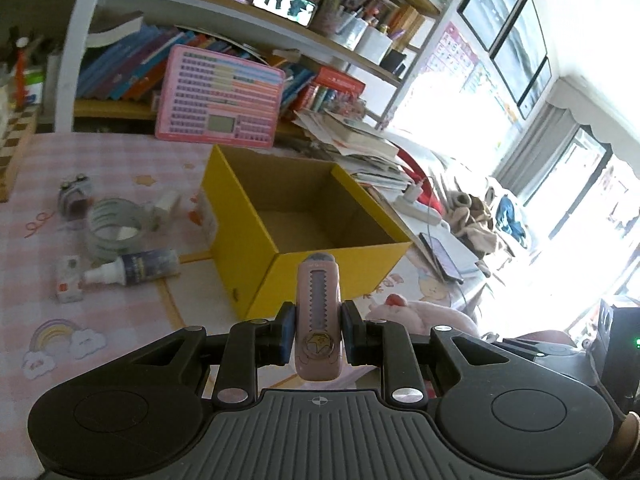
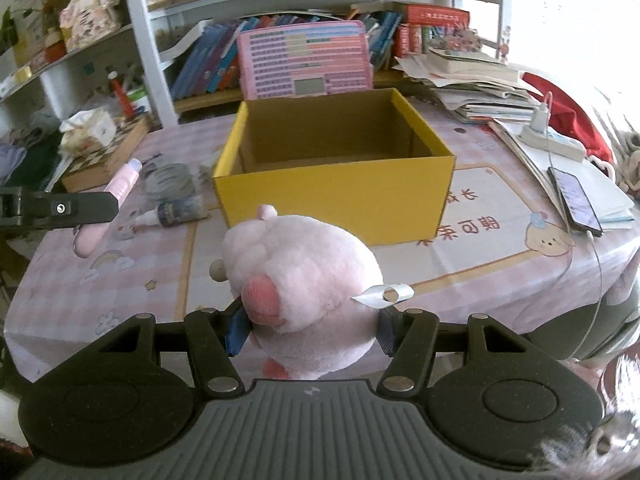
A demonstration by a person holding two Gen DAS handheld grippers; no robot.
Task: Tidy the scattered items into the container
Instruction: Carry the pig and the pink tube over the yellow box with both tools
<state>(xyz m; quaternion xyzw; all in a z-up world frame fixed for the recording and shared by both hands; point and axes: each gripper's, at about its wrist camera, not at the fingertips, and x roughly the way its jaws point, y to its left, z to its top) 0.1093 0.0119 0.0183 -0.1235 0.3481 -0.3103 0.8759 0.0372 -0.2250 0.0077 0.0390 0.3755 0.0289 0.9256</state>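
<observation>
On the pink checked tablecloth [image 1: 120, 160], at about nine o'clock from the yellow box [image 1: 248, 216], several scattered items wait: a small clip-like thing [image 1: 74, 196], a clear tape roll [image 1: 114, 224], a spray bottle [image 1: 136, 270] and a tiny carton [image 1: 69, 278]. None has been gathered yet, and the box looks empty inside — so the tidying has barely begun, by my reading.

The left gripper [image 1: 319, 332] is clamped on a pink utility knife [image 1: 319, 316], held just short of the box's near corner. The right gripper [image 2: 310, 330] squeezes a pink plush pig [image 2: 300, 280] between its fingers, at six o'clock from the box and clear of its front wall.

At three o'clock lie a phone [image 2: 576, 200], a power strip [image 2: 552, 142] and stacked papers [image 2: 472, 84]; nothing blocks the open top, though both loads must clear the rim.
</observation>
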